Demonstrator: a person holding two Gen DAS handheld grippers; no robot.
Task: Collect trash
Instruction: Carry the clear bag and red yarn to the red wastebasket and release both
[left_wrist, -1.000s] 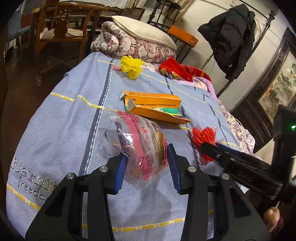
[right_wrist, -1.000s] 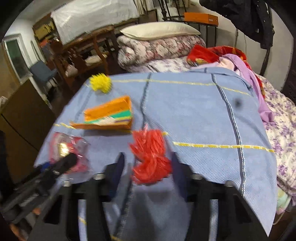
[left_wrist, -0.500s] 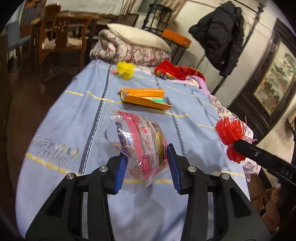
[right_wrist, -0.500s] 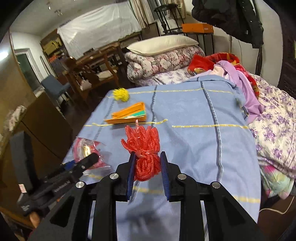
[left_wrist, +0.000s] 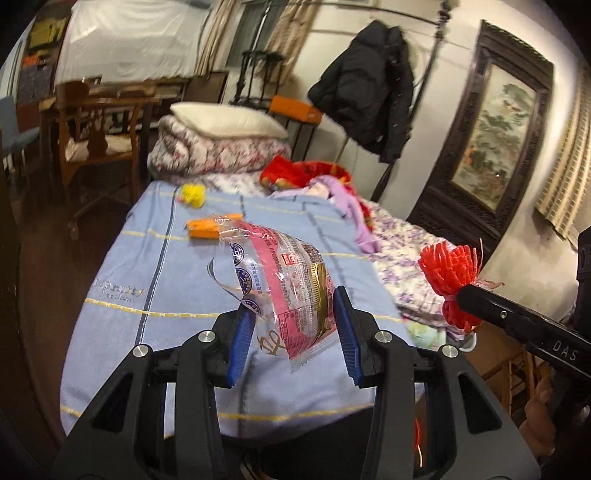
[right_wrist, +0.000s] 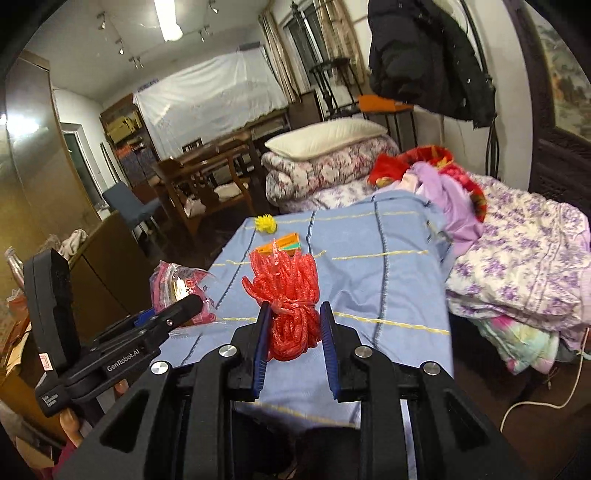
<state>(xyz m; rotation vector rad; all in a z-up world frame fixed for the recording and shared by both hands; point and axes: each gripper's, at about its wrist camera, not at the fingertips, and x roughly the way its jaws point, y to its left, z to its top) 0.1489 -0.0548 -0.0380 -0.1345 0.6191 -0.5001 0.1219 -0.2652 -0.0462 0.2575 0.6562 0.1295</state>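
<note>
My left gripper (left_wrist: 293, 317) is shut on a clear and pink plastic wrapper (left_wrist: 284, 288), held up in the air above the near end of the blue bedspread (left_wrist: 147, 266). The right gripper (right_wrist: 293, 325) is shut on a bundle of red plastic netting (right_wrist: 286, 291), also lifted off the bed. Each gripper shows in the other's view: the red netting (left_wrist: 450, 269) at the right, the pink wrapper (right_wrist: 181, 284) at the left. An orange box (left_wrist: 203, 228) and a yellow tuft (left_wrist: 192, 195) still lie on the bedspread farther away.
A folded floral quilt (left_wrist: 218, 155) with a white pillow lies at the bed's head. Purple and red clothes (right_wrist: 450, 192) are heaped on the right side. Wooden chairs and a table (left_wrist: 96, 122) stand at the left. A black jacket (left_wrist: 369, 92) hangs by the wall.
Both grippers have risen and pulled back from the bed, carrying the wrapper and the red netting. The right gripper closed on the netting and lifted it off the bedspread.
</note>
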